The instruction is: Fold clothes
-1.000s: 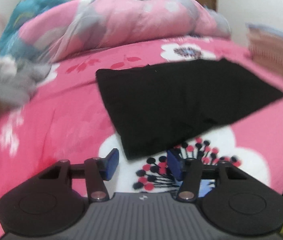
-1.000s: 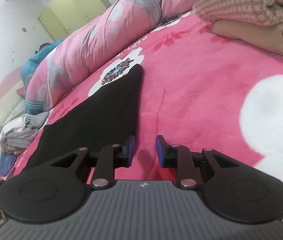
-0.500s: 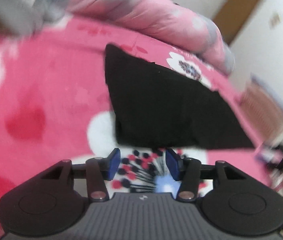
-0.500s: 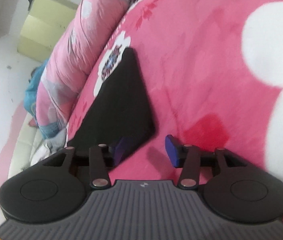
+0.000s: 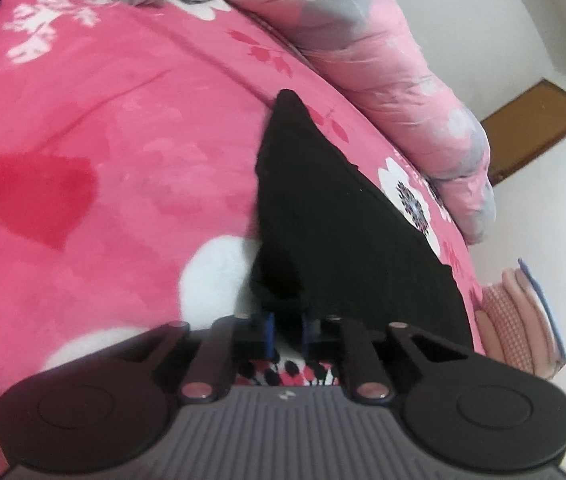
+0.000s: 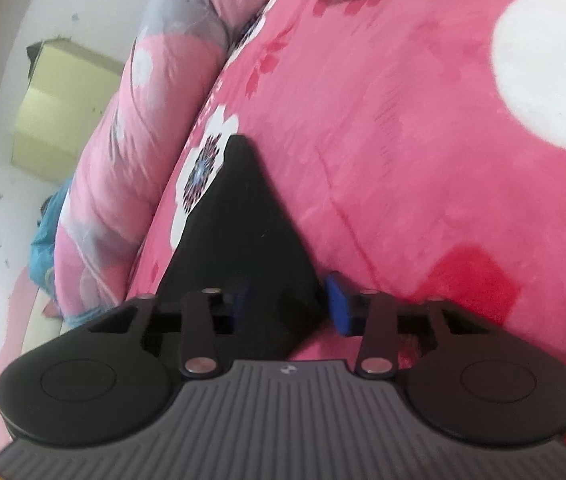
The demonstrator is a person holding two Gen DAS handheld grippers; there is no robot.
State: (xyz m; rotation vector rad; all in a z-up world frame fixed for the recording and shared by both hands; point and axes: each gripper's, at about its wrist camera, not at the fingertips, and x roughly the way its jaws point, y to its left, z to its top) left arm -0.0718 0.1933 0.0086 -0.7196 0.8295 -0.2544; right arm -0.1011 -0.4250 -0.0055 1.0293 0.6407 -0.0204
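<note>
A black garment (image 5: 335, 232) lies flat on the pink flowered bed cover (image 5: 95, 128). The left claw (image 5: 287, 330) is pinched on its near left corner, cloth bunched between the blue pads. The right claw (image 6: 289, 306) stands apart, straddling the near right corner (image 6: 243, 248), the cloth between its pads. A rolled quilt (image 5: 383, 60) lies beyond.

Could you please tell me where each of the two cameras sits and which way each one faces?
Left wrist: on the left gripper, looking along its fingers, which pinch the black garment.
Right wrist: on the right gripper, its blue pads either side of the garment's other corner.
Shared: the garment, the pink blanket, the rolled quilt.
</note>
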